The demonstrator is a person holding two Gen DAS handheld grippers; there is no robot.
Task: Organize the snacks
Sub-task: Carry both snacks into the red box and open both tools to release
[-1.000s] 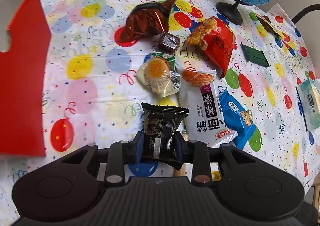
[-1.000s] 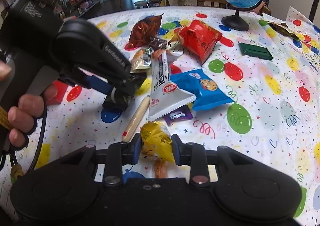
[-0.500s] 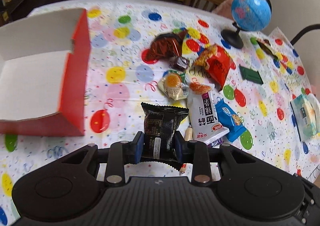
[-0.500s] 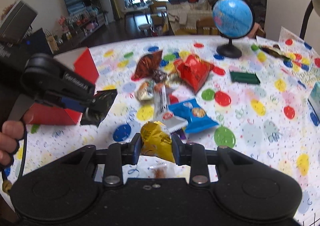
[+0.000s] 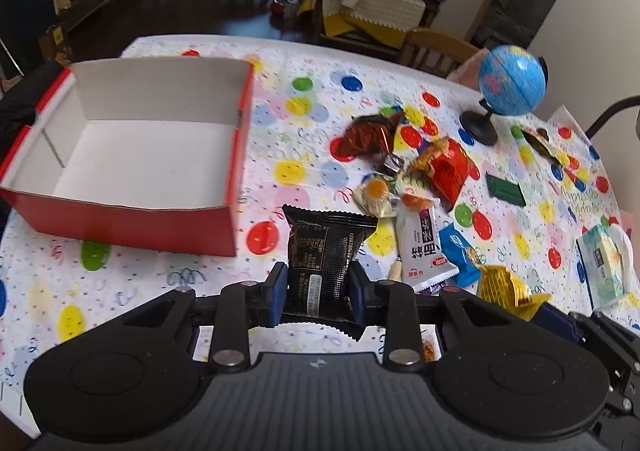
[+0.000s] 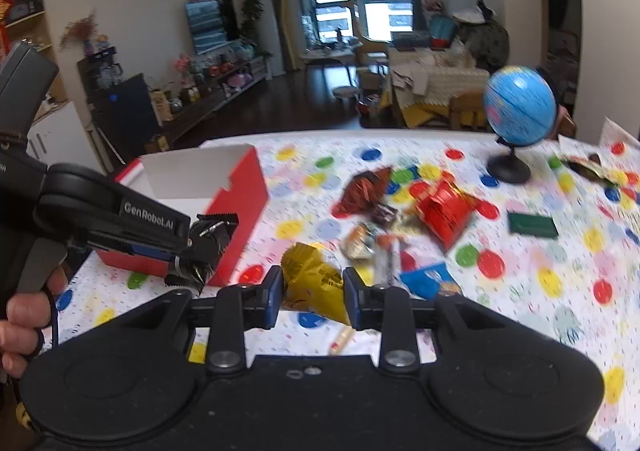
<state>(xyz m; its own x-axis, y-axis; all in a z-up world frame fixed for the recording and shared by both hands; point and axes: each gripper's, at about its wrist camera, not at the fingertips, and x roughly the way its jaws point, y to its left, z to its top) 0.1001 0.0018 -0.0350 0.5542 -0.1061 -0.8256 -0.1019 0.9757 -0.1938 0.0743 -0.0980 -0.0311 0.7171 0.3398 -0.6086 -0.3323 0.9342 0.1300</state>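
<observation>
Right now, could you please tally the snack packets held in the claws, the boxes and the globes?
Held snack packets: 2, the black packet in the left claw and the gold packet in the right claw
Boxes: 1, the red box
Globes: 1, the blue globe
Total: 4

One box, one globe

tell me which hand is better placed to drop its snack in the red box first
Left, probably. Its gripper holds the black packet right beside the empty red box. The right gripper, holding the gold packet, sits farther from the box, with the left one between.
</observation>
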